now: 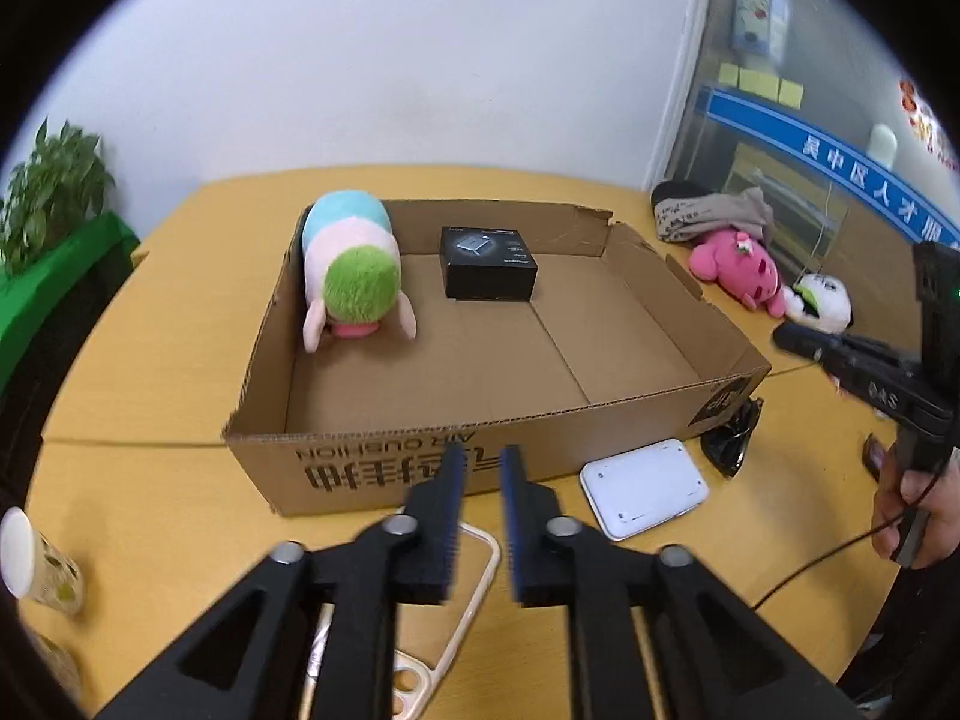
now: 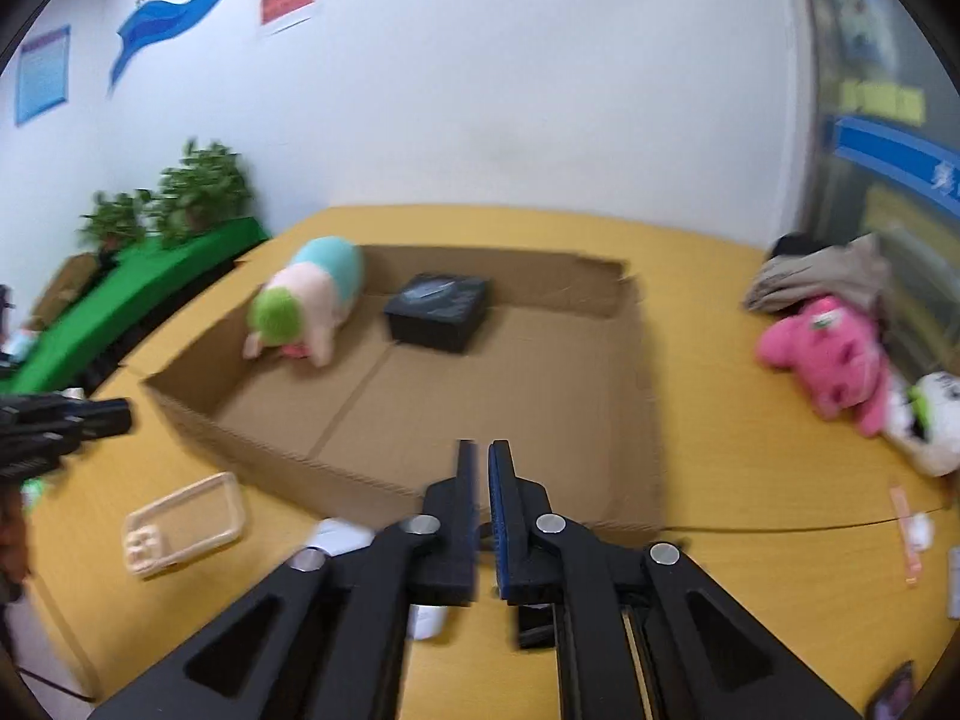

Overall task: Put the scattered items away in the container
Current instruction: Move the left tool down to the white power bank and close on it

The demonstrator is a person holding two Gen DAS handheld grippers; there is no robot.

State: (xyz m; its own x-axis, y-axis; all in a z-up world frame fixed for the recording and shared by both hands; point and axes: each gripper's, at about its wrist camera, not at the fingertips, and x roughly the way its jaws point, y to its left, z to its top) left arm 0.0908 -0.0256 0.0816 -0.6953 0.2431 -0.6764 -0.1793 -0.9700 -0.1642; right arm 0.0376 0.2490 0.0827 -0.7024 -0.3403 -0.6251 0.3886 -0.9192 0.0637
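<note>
Cardboard: the open box sits mid-table, holding the pastel plush against its left wall and the black carton near the back wall.
Left view only: a white flat device and a crumpled black wrapper lie just outside the box's near right corner; a paper cup stands at the left table edge.
Right view only: a pink strip on the table to the right; this view is blurred.
Both views: clear phone case, pink plush and white plush lie outside the box.
Left gripper: above the phone case, tips at the box's front wall, jaws narrowly parted, holding nothing.
Right gripper: over the box's near right corner, jaws almost closed, a thin gap, nothing between.
Open room: most of the box floor is bare.
</note>
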